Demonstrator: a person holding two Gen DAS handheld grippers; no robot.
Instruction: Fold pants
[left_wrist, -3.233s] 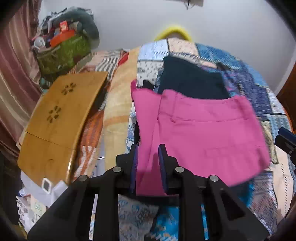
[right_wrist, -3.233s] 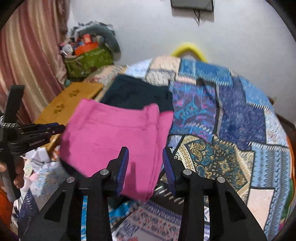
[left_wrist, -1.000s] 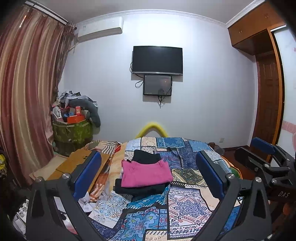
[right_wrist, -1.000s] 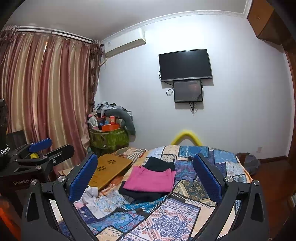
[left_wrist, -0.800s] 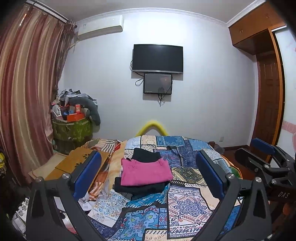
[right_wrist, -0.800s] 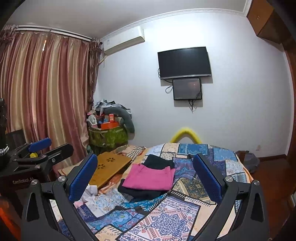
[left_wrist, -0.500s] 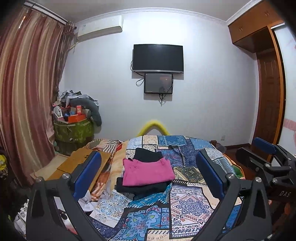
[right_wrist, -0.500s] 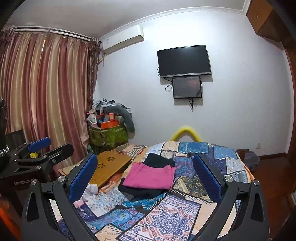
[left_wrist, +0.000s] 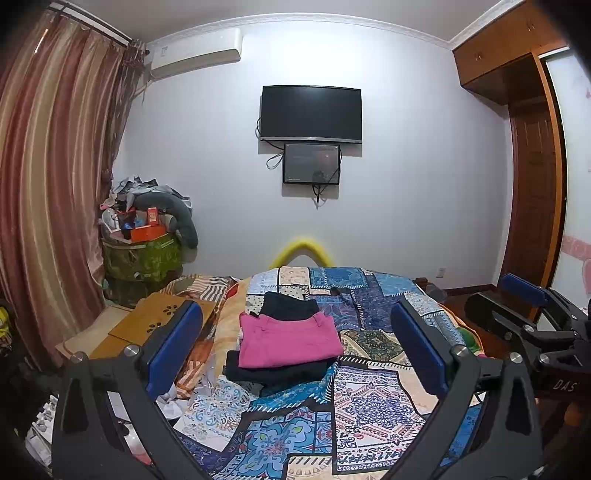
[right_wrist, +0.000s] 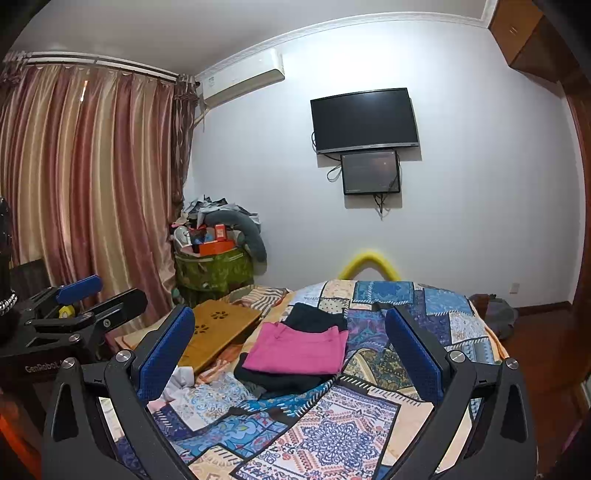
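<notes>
The pink pants (left_wrist: 288, 341) lie folded flat on a stack of dark folded clothes (left_wrist: 273, 373) on the patchwork bed cover (left_wrist: 369, 406). They also show in the right wrist view (right_wrist: 299, 350). My left gripper (left_wrist: 295, 347) is wide open and empty, held well back from the bed. My right gripper (right_wrist: 291, 354) is wide open and empty, also held back. The right gripper shows at the right edge of the left wrist view (left_wrist: 535, 317); the left gripper shows at the left of the right wrist view (right_wrist: 74, 314).
A wooden lap desk (right_wrist: 218, 332) lies at the bed's left side. A green hamper piled with clutter (left_wrist: 142, 254) stands by the curtain (left_wrist: 48, 184). A TV (left_wrist: 310, 112) hangs on the far wall. A wooden door (left_wrist: 532, 221) is at right.
About three seconds ago both grippers were close over the pink pants, the left one pinching the fabric. Since then both have let go, opened wide and pulled back. In the last second, almost nothing moves.
</notes>
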